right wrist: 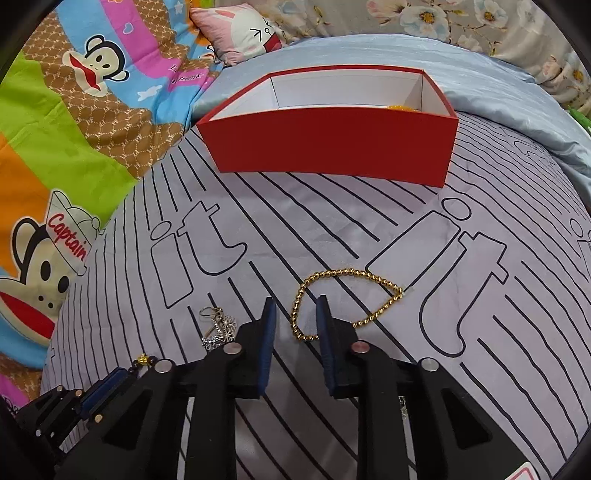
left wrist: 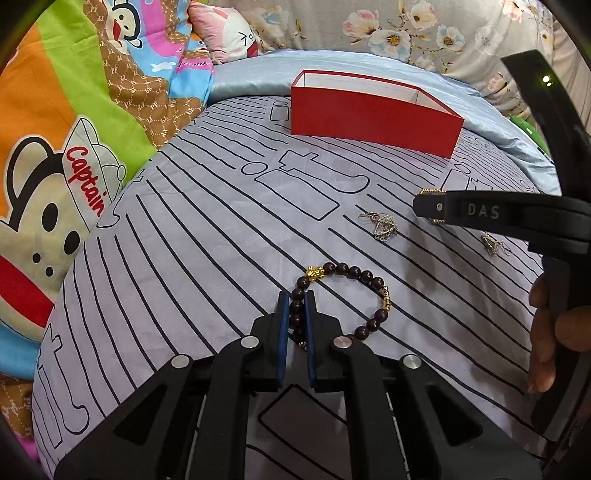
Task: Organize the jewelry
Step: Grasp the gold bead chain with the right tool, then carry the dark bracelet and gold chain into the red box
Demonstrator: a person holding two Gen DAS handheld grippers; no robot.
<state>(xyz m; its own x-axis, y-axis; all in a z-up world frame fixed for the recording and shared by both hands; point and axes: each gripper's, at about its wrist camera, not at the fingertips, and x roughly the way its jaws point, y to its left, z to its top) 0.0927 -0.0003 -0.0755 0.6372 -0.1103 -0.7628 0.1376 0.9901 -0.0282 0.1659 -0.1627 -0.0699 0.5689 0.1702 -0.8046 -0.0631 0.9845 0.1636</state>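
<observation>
My left gripper (left wrist: 296, 295) is shut on the near side of a dark bead bracelet with gold charms (left wrist: 354, 274), which lies on the striped sheet. My right gripper (right wrist: 295, 304) is open, its fingers either side of the near left part of a gold bead bracelet (right wrist: 347, 274) lying on the sheet. A silver earring (left wrist: 384, 223) lies beyond the dark bracelet, and shows in the right wrist view (right wrist: 218, 326) left of my right gripper. Another silver earring (left wrist: 493, 243) lies further right. The red open box (left wrist: 373, 120) stands at the back; something orange (right wrist: 404, 108) shows inside it.
The right gripper's body (left wrist: 517, 214) crosses the right of the left wrist view, held by a hand (left wrist: 550, 332). A gold ring-like piece (left wrist: 432, 192) sits partly behind it. A cartoon monkey blanket (left wrist: 55, 184) lies left, floral bedding (left wrist: 406, 33) and a pink pillow (right wrist: 240, 33) behind.
</observation>
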